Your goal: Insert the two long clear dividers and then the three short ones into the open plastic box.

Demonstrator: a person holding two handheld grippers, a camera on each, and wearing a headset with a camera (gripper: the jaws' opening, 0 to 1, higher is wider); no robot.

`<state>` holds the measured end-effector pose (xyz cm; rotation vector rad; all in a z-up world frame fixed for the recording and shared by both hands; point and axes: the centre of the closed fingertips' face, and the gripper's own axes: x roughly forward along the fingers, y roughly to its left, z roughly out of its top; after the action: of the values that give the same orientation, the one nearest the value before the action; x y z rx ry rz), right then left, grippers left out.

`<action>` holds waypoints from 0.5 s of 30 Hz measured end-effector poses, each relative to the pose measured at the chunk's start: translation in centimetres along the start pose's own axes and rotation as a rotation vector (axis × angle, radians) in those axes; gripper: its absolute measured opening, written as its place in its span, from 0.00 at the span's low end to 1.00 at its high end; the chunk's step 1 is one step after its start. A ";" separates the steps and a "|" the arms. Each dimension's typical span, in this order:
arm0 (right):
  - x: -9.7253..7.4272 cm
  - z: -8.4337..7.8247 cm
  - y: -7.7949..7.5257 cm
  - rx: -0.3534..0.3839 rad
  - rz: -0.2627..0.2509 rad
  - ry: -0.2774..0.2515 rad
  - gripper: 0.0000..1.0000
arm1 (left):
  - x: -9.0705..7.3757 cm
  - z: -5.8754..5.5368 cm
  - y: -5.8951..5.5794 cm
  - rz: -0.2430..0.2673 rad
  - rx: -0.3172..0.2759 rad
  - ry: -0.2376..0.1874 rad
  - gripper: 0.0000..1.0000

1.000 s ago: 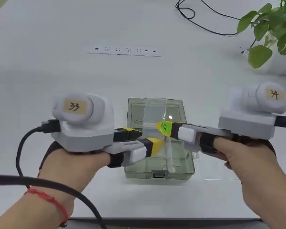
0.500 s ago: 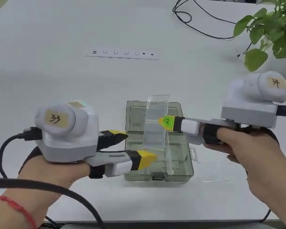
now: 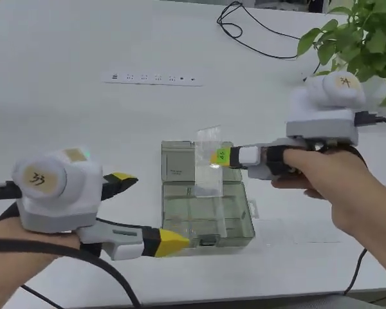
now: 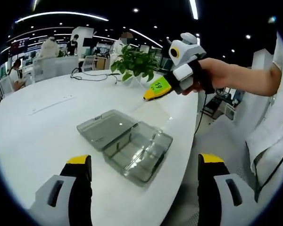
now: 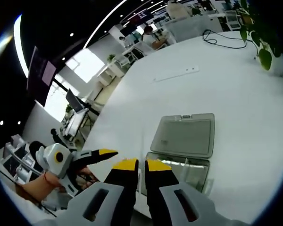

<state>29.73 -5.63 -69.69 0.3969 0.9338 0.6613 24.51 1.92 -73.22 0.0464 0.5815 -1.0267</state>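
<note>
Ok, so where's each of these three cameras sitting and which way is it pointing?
Head view: headset, looking forward and down at the open box; shows left hand, right hand, open left claw, right claw pinching a clear divider.
Left gripper view: on the left claw, facing across the box at the right claw; own jaws wide apart.
Right gripper view: on the right claw, facing over the box at the left claw; own jaws nearly shut.
Shared: all three show the box.

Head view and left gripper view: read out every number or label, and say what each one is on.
"33": round sticker on the left gripper.
"34", handwritten: round sticker on the right gripper.
"34" or "39", unclear: green tag on the right gripper's jaw.
Too small: print on the box lid, marks on the power strip.
</note>
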 end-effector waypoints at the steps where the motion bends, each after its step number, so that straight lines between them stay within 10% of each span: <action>1: 0.1 -0.2 -0.4 0.005 -0.026 0.027 0.07 | 0.0 -0.2 0.1 -0.009 0.009 0.005 0.99; 15: 2.3 -2.6 -2.4 0.087 -0.172 0.224 0.07 | -0.1 -2.3 0.0 -0.083 0.137 0.075 1.00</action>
<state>29.39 -5.74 -73.87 0.3190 1.1990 0.5152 23.47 2.72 -75.15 0.1836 0.5843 -1.1485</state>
